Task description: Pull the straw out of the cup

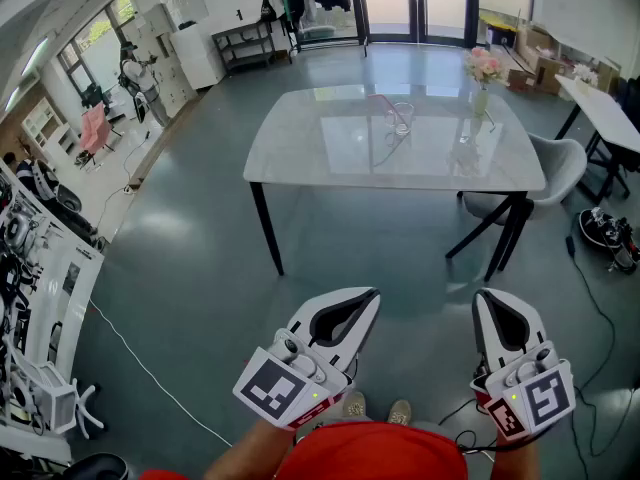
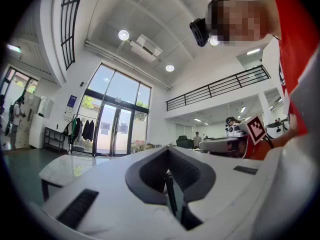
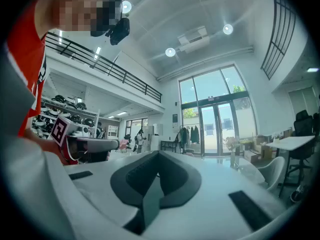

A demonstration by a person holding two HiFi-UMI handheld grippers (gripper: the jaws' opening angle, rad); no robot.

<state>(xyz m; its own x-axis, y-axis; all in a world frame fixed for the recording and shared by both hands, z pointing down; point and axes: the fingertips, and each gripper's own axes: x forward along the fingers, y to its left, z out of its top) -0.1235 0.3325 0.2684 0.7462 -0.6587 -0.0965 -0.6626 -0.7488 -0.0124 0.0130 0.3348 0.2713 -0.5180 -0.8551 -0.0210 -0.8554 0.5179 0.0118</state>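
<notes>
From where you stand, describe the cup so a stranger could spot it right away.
Find the pale table in the middle of the room. Toward its far side, left of the vase of pink flowers, stands the cup. It is clear glass and squat, whereas the vase is tall and slim.

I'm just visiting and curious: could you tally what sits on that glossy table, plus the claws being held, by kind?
Glass cup: 1
Straw in the cup, faint from here: 1
Vase of flowers: 1
Claws, both shut and empty: 2 (left claw, right claw)
Total: 5
</notes>
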